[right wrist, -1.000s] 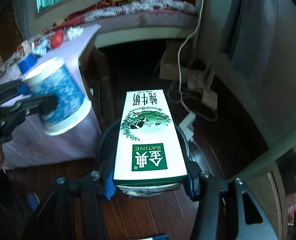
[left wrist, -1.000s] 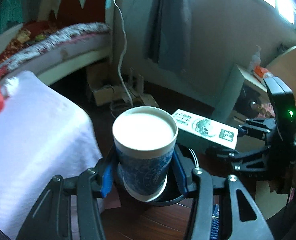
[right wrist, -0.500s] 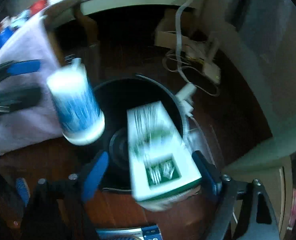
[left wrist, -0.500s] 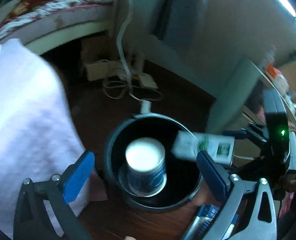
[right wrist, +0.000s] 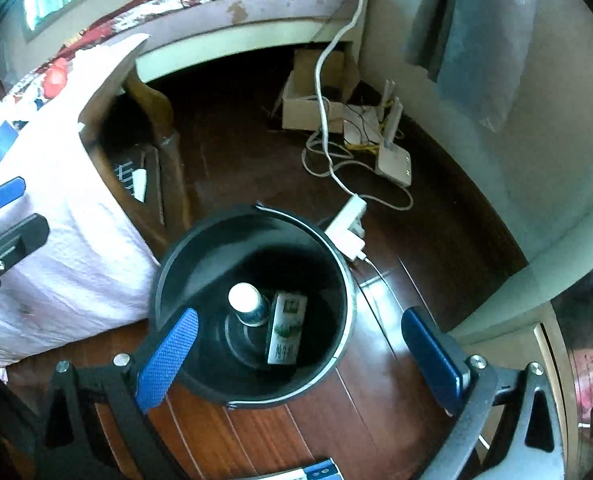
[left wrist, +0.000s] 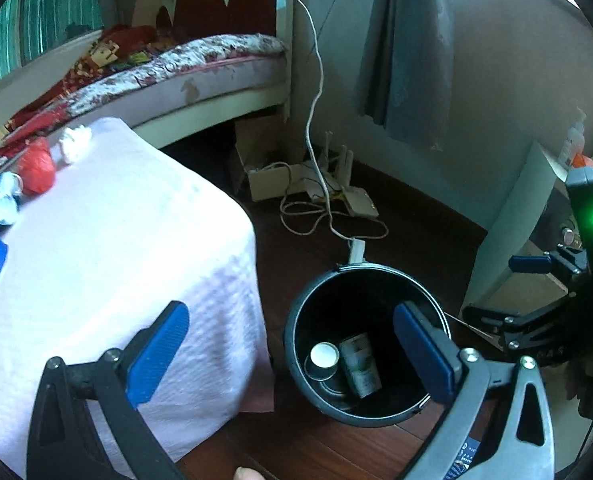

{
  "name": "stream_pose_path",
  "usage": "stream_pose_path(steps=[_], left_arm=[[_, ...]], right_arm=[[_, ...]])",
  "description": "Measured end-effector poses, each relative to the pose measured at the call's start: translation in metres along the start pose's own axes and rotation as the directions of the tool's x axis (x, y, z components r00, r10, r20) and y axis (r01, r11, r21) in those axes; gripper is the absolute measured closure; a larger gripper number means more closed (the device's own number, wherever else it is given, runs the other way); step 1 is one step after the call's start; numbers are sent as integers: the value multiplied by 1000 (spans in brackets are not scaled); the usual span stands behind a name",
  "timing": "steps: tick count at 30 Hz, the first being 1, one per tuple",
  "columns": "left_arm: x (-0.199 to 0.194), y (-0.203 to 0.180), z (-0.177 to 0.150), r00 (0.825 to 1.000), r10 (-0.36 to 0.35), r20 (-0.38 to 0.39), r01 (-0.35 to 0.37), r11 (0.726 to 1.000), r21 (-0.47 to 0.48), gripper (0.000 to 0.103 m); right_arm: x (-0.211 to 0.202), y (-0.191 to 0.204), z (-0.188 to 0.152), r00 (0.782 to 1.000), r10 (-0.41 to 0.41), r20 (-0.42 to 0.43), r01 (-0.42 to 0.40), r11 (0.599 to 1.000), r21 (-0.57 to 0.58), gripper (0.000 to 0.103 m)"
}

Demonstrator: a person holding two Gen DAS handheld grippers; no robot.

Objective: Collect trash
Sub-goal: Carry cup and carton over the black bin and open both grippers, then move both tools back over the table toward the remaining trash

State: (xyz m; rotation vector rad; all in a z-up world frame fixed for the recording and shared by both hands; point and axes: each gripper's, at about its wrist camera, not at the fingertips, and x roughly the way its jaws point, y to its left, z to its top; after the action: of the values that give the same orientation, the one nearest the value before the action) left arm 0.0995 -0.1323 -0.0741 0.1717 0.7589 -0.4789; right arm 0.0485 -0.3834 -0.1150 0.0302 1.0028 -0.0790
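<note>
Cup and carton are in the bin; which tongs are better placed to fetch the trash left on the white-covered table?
Probably the left tongs: open, empty, right over the table edge. The right tongs hang over the bin.

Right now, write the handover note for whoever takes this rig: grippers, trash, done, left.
Left gripper: open, empty, its jaws having just opened.
Right gripper: open, empty, jaws just opened too, above the round black bin.
Done: blue-patterned paper cup and green-and-white milk carton lie side by side in the bin's bottom.
Left: red crumpled wad, white crumpled tissue and blue-white wrapper on the white-clothed table.
</note>
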Motion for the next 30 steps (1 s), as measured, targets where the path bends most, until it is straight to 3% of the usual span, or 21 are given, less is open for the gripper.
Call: stream_pose_path(steps=[19,30], left_arm=[[-56,57,9,990,114,84,-106,990,-93,0],[-92,103,1,974,202,105,-182,967,-178,0]], right_arm=[[-57,77,47,986,93,142,-83,994,-77,0],[-79,128,80,958,193,210,-171,978,-118,0]])
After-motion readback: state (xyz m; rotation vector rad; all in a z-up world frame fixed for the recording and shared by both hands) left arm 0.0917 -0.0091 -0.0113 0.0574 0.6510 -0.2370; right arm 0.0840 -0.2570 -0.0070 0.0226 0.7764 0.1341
